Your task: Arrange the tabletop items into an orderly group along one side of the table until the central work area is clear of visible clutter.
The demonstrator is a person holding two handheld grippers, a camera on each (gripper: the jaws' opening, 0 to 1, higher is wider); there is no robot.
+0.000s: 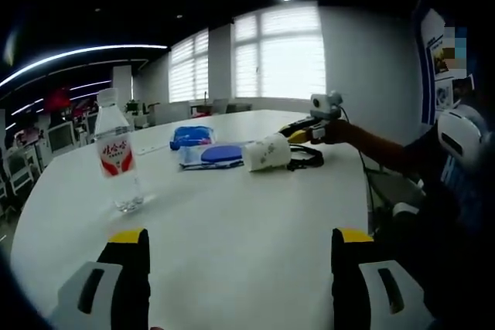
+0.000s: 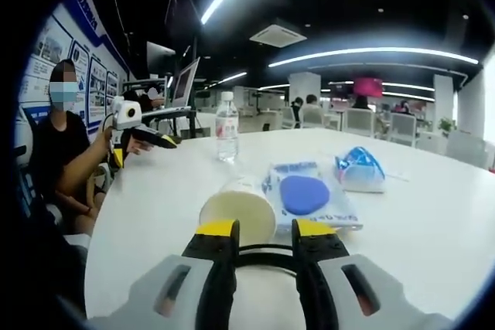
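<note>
A clear water bottle (image 1: 116,156) with a red label stands upright on the white table (image 1: 255,222), ahead and left of my left gripper (image 1: 240,237), which is open with nothing between its jaws. A paper cup (image 1: 267,152) lies on its side beside a flat pack with a blue oval (image 1: 220,154) and a blue packet (image 1: 191,137). My right gripper (image 1: 298,135) hovers at the cup's right end, above a black cable (image 1: 308,160). In the right gripper view, my right gripper (image 2: 264,229) has its jaws a narrow gap apart just behind the cup (image 2: 236,210), with the cable (image 2: 263,256) showing between them.
The flat pack (image 2: 305,195), blue packet (image 2: 360,168) and bottle (image 2: 227,127) stand beyond the cup. My left gripper (image 2: 166,143) is at the table's far left edge, held by a seated person (image 2: 62,152). Bare tabletop (image 2: 433,229) spreads to the right. Office chairs and desks ring the table.
</note>
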